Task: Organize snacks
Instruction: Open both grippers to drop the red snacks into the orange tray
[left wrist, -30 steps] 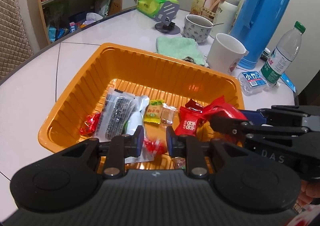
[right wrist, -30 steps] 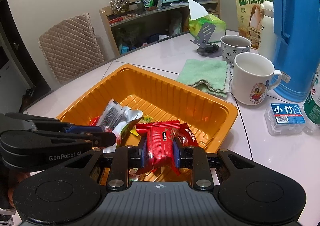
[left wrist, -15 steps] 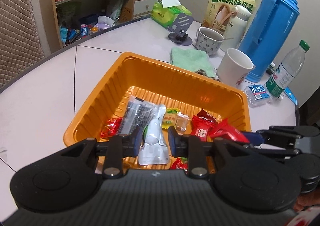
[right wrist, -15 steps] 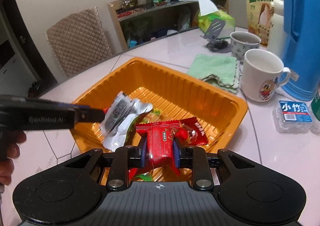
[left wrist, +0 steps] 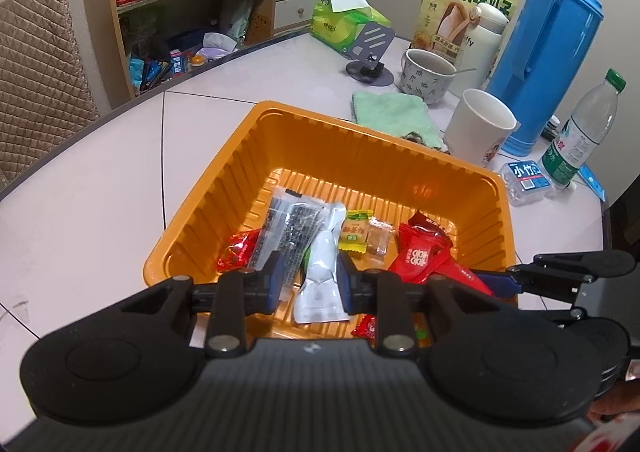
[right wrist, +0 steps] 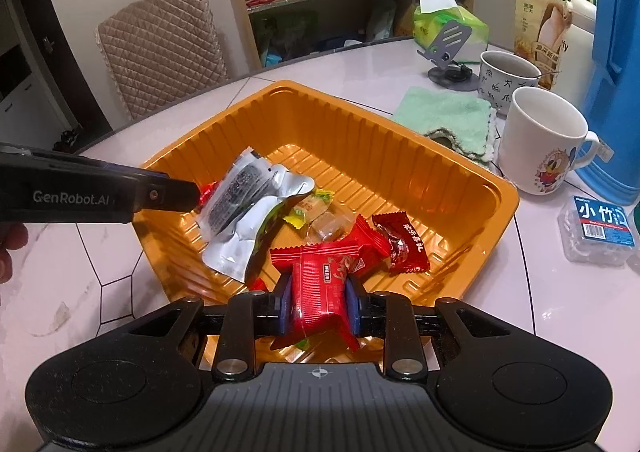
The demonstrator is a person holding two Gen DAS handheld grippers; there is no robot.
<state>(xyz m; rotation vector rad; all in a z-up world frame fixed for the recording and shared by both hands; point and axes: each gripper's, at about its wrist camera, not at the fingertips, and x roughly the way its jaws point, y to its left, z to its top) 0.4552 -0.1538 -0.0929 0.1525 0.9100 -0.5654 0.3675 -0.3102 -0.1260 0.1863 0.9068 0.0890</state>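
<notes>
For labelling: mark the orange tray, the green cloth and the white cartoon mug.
orange tray [right wrist: 420, 140]: right wrist view, far ribbed wall.
green cloth [right wrist: 444, 112]: right wrist view, middle of its top.
white cartoon mug [right wrist: 540, 148]: right wrist view, front side.

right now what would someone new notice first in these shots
The orange tray in the middle of the white table, with snack packets scattered on its floor. Over its near edge the right claw is shut on a red packet, and the left claw grips a silver pouch. A tall blue thermos stands at the far right.
</notes>
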